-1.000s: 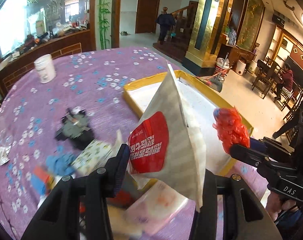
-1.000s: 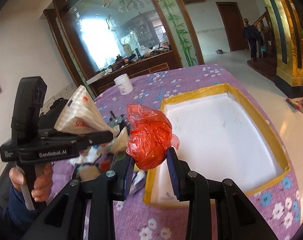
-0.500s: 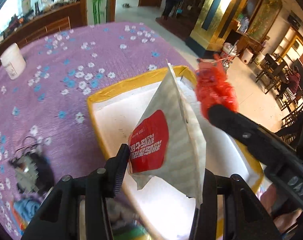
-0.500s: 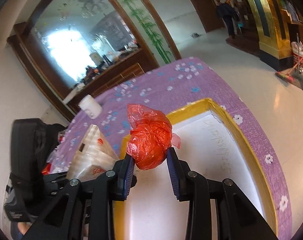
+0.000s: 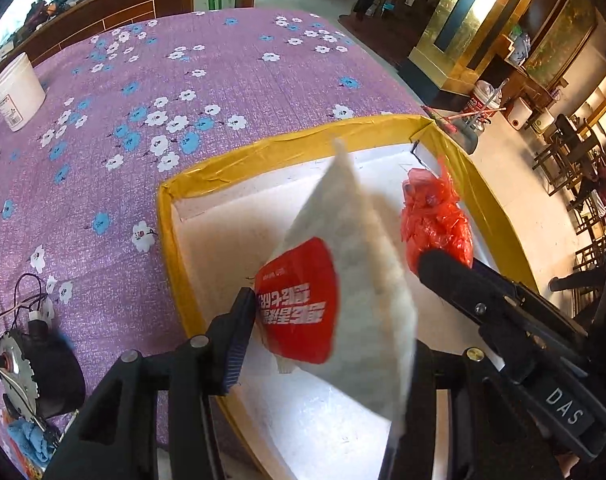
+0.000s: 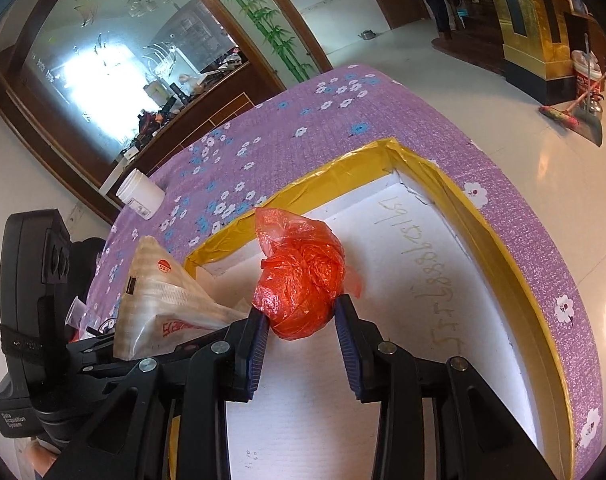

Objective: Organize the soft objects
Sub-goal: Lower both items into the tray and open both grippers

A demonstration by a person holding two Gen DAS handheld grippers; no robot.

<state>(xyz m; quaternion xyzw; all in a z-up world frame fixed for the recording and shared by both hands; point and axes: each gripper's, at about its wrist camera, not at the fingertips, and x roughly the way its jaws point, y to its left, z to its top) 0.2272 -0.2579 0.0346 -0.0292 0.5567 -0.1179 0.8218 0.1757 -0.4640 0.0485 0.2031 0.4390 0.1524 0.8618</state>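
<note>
A white tissue pack (image 5: 355,280) with a red label stands between the fingers of my left gripper (image 5: 327,328), above the near-left part of the white foam box with a yellow taped rim (image 5: 303,144). The jaws are opening; the left pad still touches the label and the pack looks blurred. My right gripper (image 6: 299,312) grips a crumpled red plastic bag (image 6: 299,280) over the box floor, its jaws just starting to open. From the left wrist the red bag (image 5: 435,220) shows to the right, further into the box. From the right wrist the tissue pack (image 6: 159,300) shows at left.
The box rim (image 6: 423,168) lies on a purple flowered tablecloth (image 5: 183,80). A white jar (image 5: 15,92) stands at the far left. A dark round device with wires (image 5: 35,376) and a blue cloth (image 5: 27,440) lie left of the box. A person walks at the back.
Both grippers have moved from the table's left side to over the box and sunk toward it. The tissue pack has slid slightly lower between the left fingers.
</note>
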